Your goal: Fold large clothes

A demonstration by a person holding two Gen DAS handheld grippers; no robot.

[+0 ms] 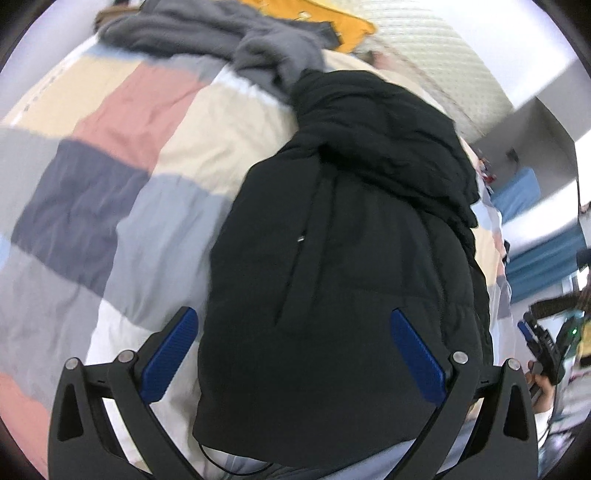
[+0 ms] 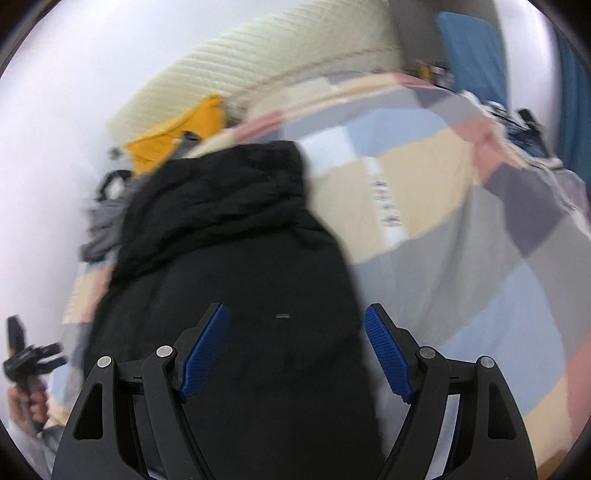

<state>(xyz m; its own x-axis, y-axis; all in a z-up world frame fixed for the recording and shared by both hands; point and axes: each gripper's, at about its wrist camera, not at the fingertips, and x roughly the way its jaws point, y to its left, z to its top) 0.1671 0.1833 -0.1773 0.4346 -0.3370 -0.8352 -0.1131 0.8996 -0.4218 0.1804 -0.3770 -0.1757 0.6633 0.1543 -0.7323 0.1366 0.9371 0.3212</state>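
Observation:
A black padded jacket [image 1: 351, 258] lies folded lengthwise on a patchwork bedspread [image 1: 110, 177], its hood end away from me. My left gripper [image 1: 295, 332] is open above the jacket's near hem, holding nothing. The jacket also shows in the right wrist view [image 2: 236, 280]. My right gripper [image 2: 295, 332] is open over the jacket's near part, holding nothing. The right gripper appears at the right edge of the left wrist view [image 1: 539, 343], and the left gripper at the left edge of the right wrist view [image 2: 29, 358].
A grey garment [image 1: 221, 40] and a yellow garment [image 1: 332, 18] lie at the far end of the bed by a cream headboard [image 1: 443, 62]. The bedspread [image 2: 461, 240] spreads wide to the right of the jacket. Blue curtains [image 2: 472, 51] hang beyond.

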